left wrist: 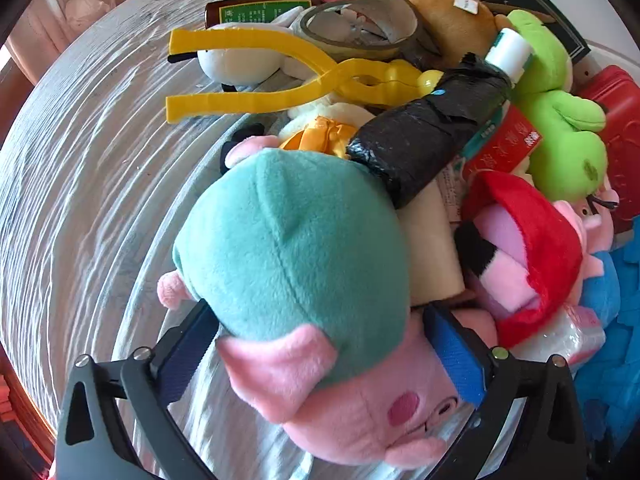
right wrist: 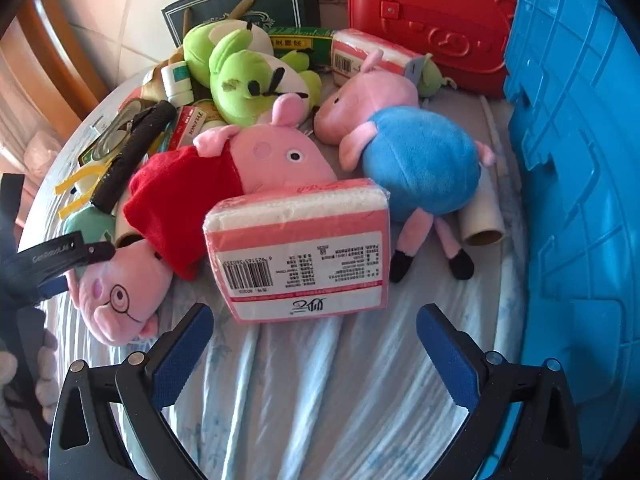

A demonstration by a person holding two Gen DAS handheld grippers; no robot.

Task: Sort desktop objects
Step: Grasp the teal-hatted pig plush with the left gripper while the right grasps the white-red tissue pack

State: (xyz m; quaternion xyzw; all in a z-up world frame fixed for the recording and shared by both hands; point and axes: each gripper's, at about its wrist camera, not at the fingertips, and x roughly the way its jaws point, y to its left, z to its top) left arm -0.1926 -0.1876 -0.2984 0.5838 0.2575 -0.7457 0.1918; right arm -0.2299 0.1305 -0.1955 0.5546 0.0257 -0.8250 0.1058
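Note:
A pig plush in a teal dress (left wrist: 292, 248) lies on the pale striped cloth, its pink head with drawn glasses (right wrist: 120, 292) nearest me. My left gripper (left wrist: 318, 310) points down over it, jaws wide apart on either side of its neck, pads not visibly squeezing. One of its black fingers (right wrist: 68, 256) shows over that head in the right wrist view. My right gripper (right wrist: 315, 312) is open and empty, just short of a pink wrapped tissue pack (right wrist: 304, 248). Behind the pack lie a red-dressed pig (right wrist: 224, 176) and a blue-bodied pig (right wrist: 416, 160).
A blue plastic crate (right wrist: 580, 160) walls the right side and a red case (right wrist: 432, 20) stands at the back. The pile holds a green frog plush (right wrist: 248, 76), yellow tongs (left wrist: 256, 76), a black wrapped tube (left wrist: 432, 136), a tape roll (left wrist: 360, 24) and a cardboard tube (right wrist: 484, 216).

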